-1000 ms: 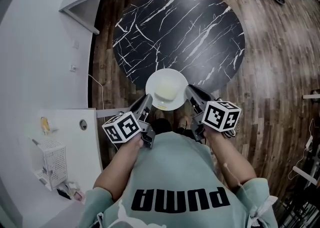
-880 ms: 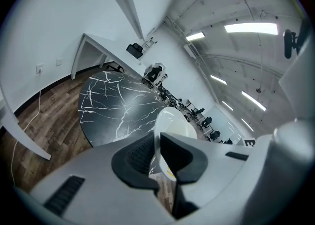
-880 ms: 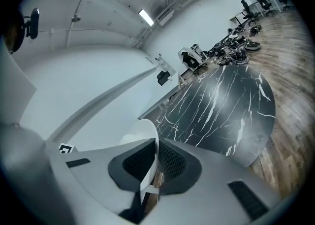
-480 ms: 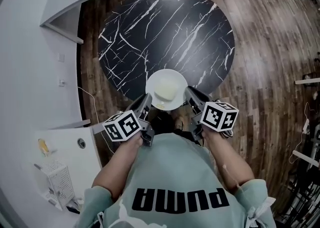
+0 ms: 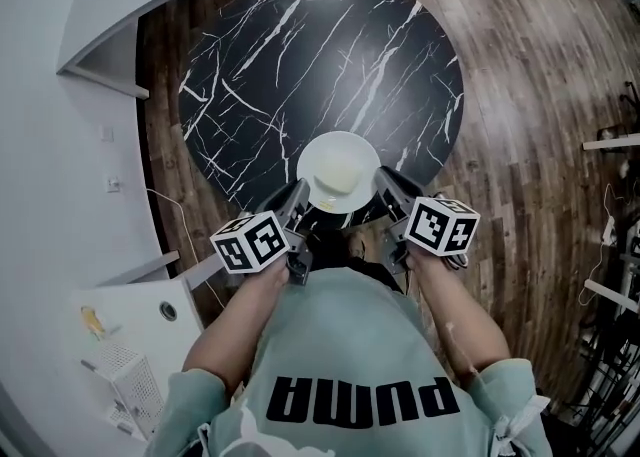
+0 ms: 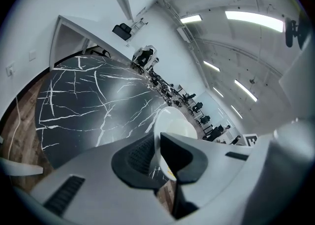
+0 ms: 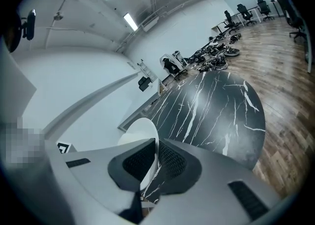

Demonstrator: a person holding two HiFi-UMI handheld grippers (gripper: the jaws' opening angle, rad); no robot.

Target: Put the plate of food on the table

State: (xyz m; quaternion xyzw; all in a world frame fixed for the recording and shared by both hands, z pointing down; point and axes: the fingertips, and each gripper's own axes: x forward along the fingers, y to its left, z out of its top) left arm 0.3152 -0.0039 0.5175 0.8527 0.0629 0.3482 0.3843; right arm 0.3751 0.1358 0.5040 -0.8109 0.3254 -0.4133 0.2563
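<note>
A white plate [image 5: 338,172] carrying pale yellowish food [image 5: 338,178] hangs over the near edge of the round black marble table [image 5: 320,55]. My left gripper [image 5: 299,195] is shut on the plate's left rim, and my right gripper [image 5: 383,183] is shut on its right rim. In the left gripper view the plate [image 6: 173,126] stands edge-on between the jaws of the left gripper [image 6: 158,156]. The right gripper view shows the plate's rim [image 7: 143,131] pinched in the right gripper [image 7: 155,162], with the table [image 7: 211,111] spread beyond.
A white curved counter [image 5: 60,35] borders the table on the left. A white cabinet top [image 5: 130,335] with a small rack and bits sits at lower left. Wood floor [image 5: 530,85] surrounds the table. Chairs and gear [image 7: 216,51] lie far behind the table.
The plate and both grippers have moved forward, from short of the table to over its near edge. The table has drawn closer below me.
</note>
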